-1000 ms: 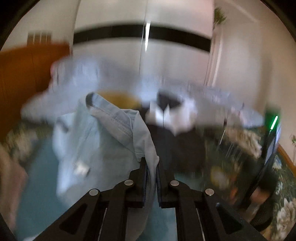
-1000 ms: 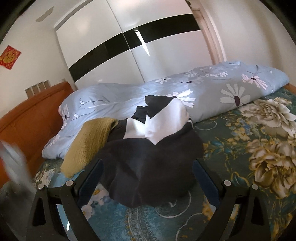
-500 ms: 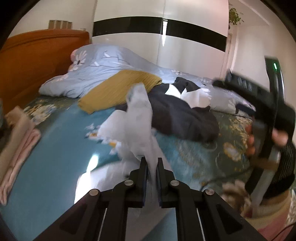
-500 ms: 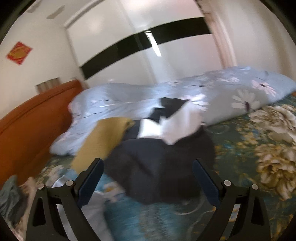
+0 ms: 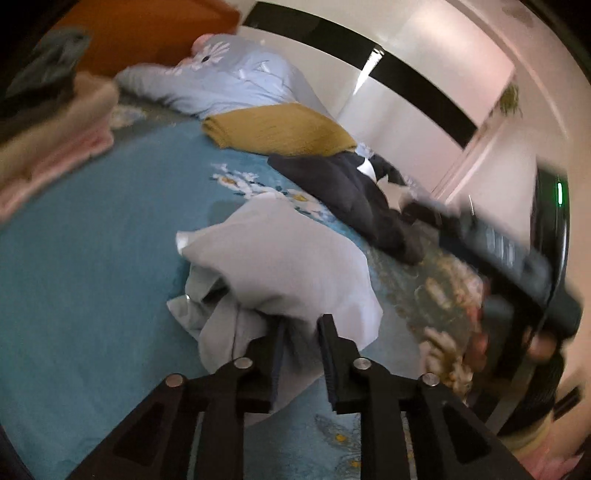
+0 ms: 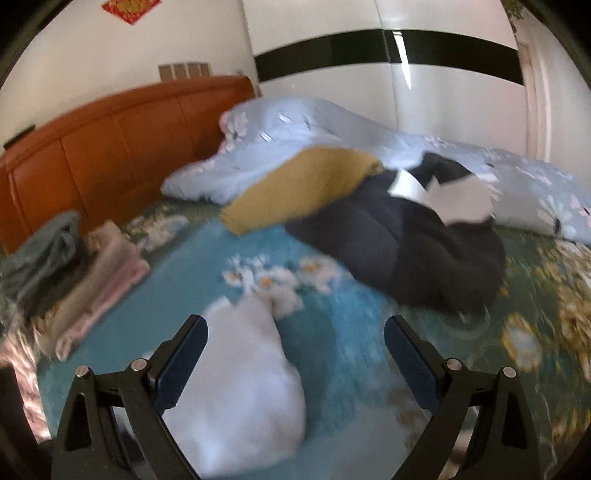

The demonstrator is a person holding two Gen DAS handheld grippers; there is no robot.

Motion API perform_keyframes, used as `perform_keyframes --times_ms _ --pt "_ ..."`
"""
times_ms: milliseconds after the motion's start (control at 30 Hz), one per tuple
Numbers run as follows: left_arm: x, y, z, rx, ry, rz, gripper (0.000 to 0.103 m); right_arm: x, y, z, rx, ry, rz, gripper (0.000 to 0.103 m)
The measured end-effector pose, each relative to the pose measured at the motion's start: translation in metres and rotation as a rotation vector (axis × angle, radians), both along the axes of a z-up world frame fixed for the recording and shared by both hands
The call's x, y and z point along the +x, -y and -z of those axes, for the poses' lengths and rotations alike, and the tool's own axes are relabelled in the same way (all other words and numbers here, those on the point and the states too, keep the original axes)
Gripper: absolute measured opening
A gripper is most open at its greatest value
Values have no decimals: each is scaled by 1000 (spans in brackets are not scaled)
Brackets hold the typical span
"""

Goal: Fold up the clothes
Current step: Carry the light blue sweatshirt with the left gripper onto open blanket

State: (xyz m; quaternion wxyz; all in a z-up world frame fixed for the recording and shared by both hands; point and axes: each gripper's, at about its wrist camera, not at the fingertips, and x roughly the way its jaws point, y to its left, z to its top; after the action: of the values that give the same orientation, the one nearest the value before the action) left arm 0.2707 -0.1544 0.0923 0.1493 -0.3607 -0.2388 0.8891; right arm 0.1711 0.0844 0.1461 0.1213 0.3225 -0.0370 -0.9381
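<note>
Lowering the pale blue-grey cotton shirt [image 5: 284, 273] onto the teal floral bed [image 5: 92, 258], you have brought it down from where it hung a second ago; it now sits crumpled at the centre. Your left hand-held gripper [image 5: 301, 325] has parted slightly from its tight pinch, though cloth lies between the jaws. Your right hand-held gripper [image 6: 295, 332] hovers spread wide, empty, with the shirt at its 7 o'clock. Spreading comes next, I judge. No legible writing shows; the red wall hanging [image 6: 131, 7] is too blurred.
</note>
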Motion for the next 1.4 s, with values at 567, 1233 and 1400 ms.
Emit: perform_keyframes --times_ms 567,1233,1400 --pt "32 37 -69 163 -261 -41 2 95 -22 -9 -11 173 179 97" --pt "91 -35 -371 -64 -761 121 0 139 -50 -74 -46 -73 41 97" --pt "87 -74 -367 -106 -771 170 0 143 -87 -68 -71 -69 79 97"
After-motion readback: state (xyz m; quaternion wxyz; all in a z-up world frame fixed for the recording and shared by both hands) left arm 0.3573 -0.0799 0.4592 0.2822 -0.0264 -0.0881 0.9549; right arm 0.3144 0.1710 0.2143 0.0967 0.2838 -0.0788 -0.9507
